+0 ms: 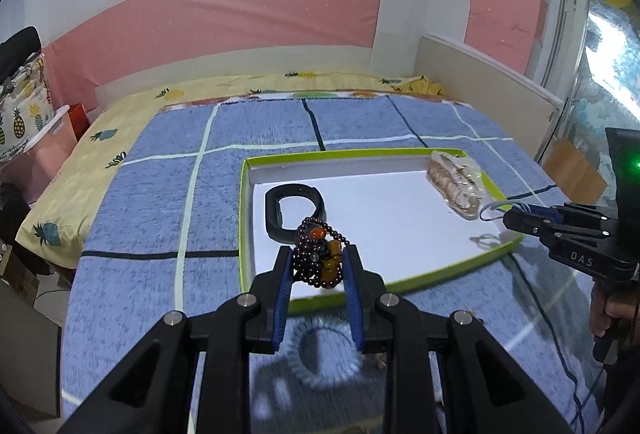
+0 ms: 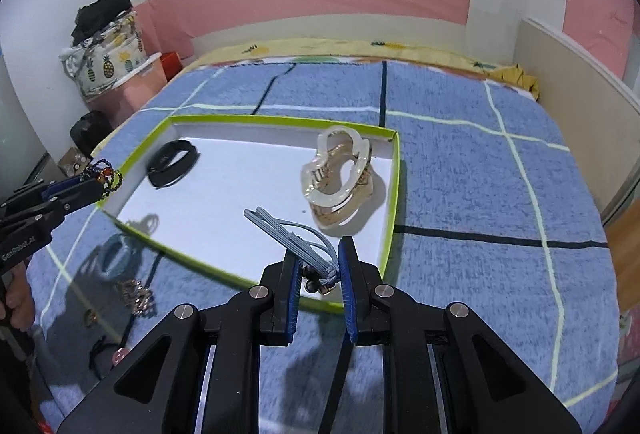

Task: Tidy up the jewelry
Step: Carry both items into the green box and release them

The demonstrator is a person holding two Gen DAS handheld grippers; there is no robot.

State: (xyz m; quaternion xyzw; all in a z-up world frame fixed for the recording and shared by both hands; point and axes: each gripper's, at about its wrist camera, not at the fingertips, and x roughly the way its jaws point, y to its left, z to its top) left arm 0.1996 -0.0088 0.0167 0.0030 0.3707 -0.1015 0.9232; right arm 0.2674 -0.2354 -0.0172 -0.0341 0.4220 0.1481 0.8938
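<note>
- Left gripper (image 1: 319,262): clamped on a dark beaded bracelet (image 1: 319,254) with orange and amber beads, held over the near-left part of the tray (image 1: 244,230).
- Right gripper (image 2: 319,268): closed on the knotted end of a blue hair tie (image 2: 288,230); the loop hangs out over the tray's near-right area.
- Tray: white floor, green rim, sits on a blue checked blanket (image 1: 160,194).
- In tray: black band (image 1: 290,210) far left, clear-and-gold hair claw (image 2: 340,174) far right.
- Outside, near of tray: clear coil hair tie (image 1: 324,354) on the blanket, blurred, and a small gold piece (image 2: 136,294), type unclear.
</note>
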